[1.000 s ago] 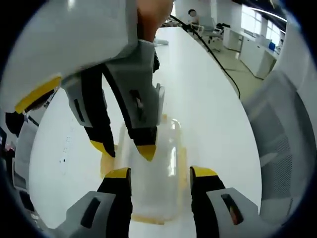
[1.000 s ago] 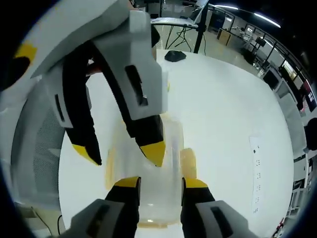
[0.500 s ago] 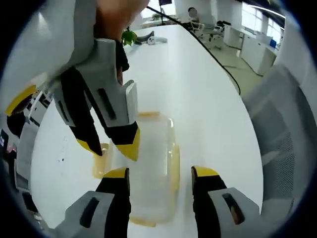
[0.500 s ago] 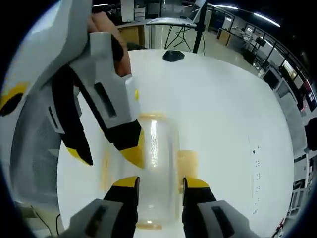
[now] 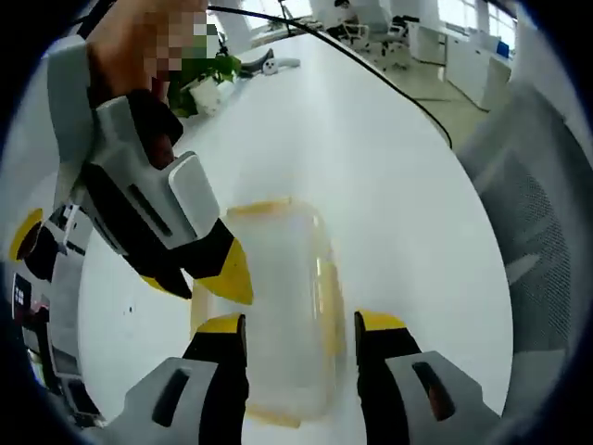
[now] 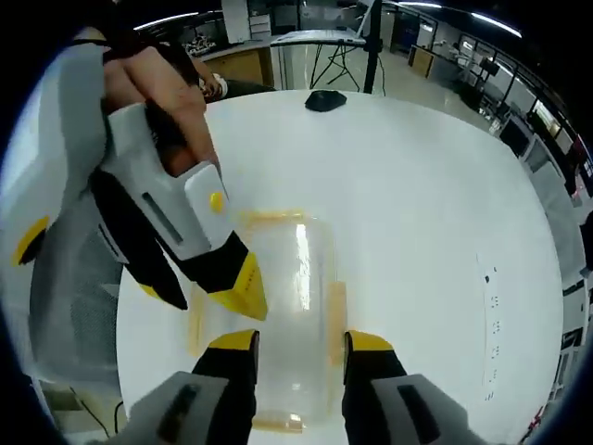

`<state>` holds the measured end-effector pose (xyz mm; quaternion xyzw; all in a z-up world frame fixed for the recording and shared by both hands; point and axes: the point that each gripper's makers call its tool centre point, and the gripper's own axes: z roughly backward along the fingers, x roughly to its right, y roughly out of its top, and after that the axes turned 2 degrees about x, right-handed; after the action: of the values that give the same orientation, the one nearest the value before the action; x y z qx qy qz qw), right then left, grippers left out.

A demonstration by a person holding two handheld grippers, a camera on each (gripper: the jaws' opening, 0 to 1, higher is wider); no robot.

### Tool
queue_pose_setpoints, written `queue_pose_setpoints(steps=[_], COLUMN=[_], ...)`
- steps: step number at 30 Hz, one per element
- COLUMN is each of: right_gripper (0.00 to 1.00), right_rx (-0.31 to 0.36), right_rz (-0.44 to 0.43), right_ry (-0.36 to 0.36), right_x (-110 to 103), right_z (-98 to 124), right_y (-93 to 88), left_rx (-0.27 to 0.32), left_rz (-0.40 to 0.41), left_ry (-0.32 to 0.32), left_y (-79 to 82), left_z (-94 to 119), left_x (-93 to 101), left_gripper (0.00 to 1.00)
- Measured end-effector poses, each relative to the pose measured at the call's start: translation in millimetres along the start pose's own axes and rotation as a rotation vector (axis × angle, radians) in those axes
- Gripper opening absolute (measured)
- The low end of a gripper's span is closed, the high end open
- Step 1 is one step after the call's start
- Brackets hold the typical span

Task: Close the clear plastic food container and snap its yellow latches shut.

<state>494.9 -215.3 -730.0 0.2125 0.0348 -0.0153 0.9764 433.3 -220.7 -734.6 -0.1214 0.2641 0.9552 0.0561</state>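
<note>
The clear container (image 5: 278, 306) (image 6: 289, 315) is seen lying on the white table (image 5: 371, 167) at lower centre of both views (lid on). Left gripper (image 5: 301, 334) and right gripper (image 6: 301, 343) are held parted, grasping nothing.

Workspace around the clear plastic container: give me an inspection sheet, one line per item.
Surface: white table, glossy.
Job's things: clear plastic food container with yellow latches, lying flat, lid on; whether the latches are snapped cannot be told.
Clutter: dark flat object at the far edge; potted green plant.
Grippers: left gripper and right gripper open, jaws straddling the container's near end.
Cables: black cable across the table.
Surroundings: grey mesh chair, open office behind.
</note>
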Motion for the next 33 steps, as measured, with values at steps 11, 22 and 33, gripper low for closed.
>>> queue_pose_setpoints(steps=[11, 22, 33], right_gripper=[0.35, 0.35, 0.35], right_rx=[-0.031, -0.076, -0.123], right_rz=[0.001, 0.027, 0.052], right_ry=[0.052, 0.092, 0.133], right_x=[0.3, -0.3, -0.7], right_z=[-2.7, -4.6, -7.7], right_y=[-0.5, -0.5, -0.6], left_rx=[0.022, 0.010, -0.005], left_rz=[0.018, 0.007, 0.026], left_ry=[0.052, 0.096, 0.112], left_y=[1.6, 1.8, 1.2], left_z=[-4.4, -6.6, -7.6], left_x=[-2.5, -6.0, -7.2], left_gripper=[0.44, 0.43, 0.40])
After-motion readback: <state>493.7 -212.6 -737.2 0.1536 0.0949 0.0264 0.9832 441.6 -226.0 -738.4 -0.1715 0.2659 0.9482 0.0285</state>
